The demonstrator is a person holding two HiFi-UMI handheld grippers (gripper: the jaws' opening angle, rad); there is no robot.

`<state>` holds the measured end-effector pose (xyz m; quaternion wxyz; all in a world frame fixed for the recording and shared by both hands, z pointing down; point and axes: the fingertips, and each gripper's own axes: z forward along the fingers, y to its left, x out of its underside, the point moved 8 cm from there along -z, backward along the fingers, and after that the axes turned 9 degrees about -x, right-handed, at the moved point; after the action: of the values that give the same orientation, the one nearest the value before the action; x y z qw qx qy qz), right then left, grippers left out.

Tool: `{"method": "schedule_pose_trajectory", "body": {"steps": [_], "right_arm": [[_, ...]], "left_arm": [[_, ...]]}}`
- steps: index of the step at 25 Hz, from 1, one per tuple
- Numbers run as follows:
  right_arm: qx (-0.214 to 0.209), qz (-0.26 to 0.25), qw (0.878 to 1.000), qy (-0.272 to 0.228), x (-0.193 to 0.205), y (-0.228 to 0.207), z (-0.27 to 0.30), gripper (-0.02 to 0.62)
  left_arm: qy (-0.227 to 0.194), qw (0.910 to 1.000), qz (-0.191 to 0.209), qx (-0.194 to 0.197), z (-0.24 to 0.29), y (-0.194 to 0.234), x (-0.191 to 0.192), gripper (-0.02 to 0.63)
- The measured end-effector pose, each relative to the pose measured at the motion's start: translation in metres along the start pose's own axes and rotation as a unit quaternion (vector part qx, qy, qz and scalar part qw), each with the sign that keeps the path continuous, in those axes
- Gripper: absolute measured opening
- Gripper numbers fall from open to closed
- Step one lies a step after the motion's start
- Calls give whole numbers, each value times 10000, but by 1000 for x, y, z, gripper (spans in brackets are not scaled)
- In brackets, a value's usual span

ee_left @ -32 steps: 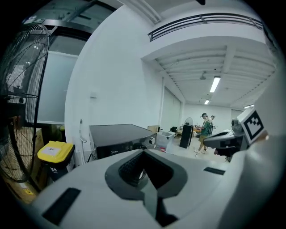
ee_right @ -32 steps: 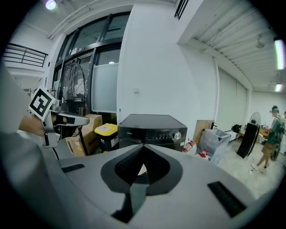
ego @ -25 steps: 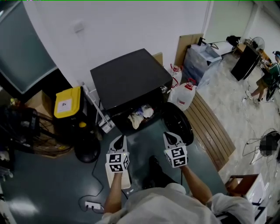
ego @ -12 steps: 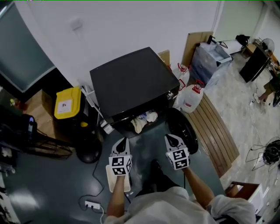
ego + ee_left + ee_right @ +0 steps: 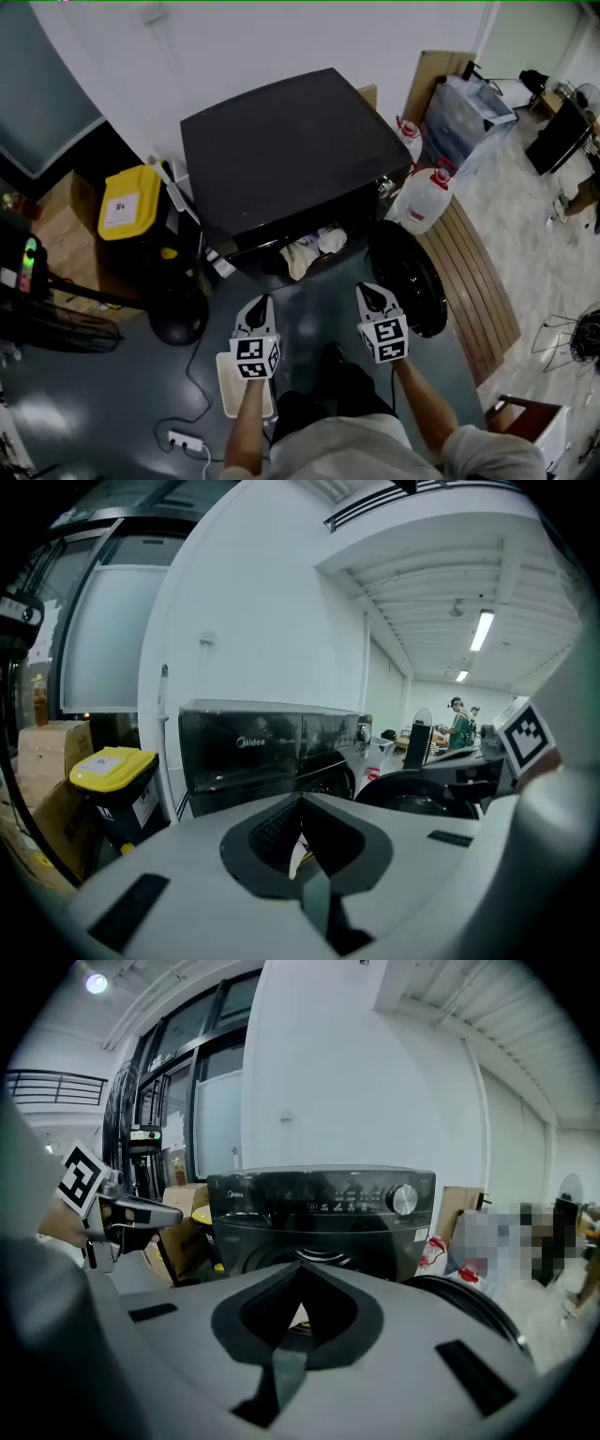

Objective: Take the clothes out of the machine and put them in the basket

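Head view: I stand facing the black front-loading washing machine (image 5: 291,150). Its round dark door (image 5: 405,278) is swung open to the right. A heap of pale, crumpled clothes (image 5: 309,251) lies in the mouth of the drum, just under the machine's top edge. None of it is out yet.

My left tongs (image 5: 260,302) and right tongs (image 5: 368,291) hang side by side over the dark floor (image 5: 309,291), both pointing at the opening but short of it and touching nothing. In the left gripper view the left tongs (image 5: 300,803) are pressed together at the tip with nothing between them. In the right gripper view the right tongs (image 5: 300,1275) are the same — closed and empty, aimed at the machine's front below its control panel.

A pale rectangular container (image 5: 228,394) lies on the floor under my left forearm. I take it for the basket, though I see too little of it to be sure.

So I judge this as the approach, the very start of the job — no garment is gripped. Next I need to spread at least one pair of tongs, bring them down and forward into the drum mouth, and close on a fold thick enough to hold. The cloth is limp and tangled, so one pull may drag several pieces, and a trailing end could catch on the door rim.
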<state>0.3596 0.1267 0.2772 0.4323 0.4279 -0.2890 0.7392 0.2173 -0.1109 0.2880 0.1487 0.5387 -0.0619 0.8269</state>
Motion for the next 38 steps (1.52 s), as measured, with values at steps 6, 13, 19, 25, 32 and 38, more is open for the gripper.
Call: {"method": "schedule_pose_trajectory", "body": {"steps": [6,13,19,25,32,38], "right_arm": [[-63,-139,9999,5,89,-14,66,23],[9,-262,9995,-161,186,-45,132,23],[105,-267,9990,-350,247,-66,178,23],[-19,-435,9975,-549,297,-69,218,23],[21,-578,9949,-827,334,-75,244,23],[185,-595,9923,-1073,335,-82,252,23]], "left_arm": [[-25,9999,-11,-125,56,18,97,18],[-131,9996,-48,-235,116,28,204,18],[-241,9994,-17,-237,155,33,276,18],[-464,9984,31,-323,185,40,326,20],[-776,9961,172,-389,201,49,364,19],[-972,9942,244,-380,206,53,373,19]]}}
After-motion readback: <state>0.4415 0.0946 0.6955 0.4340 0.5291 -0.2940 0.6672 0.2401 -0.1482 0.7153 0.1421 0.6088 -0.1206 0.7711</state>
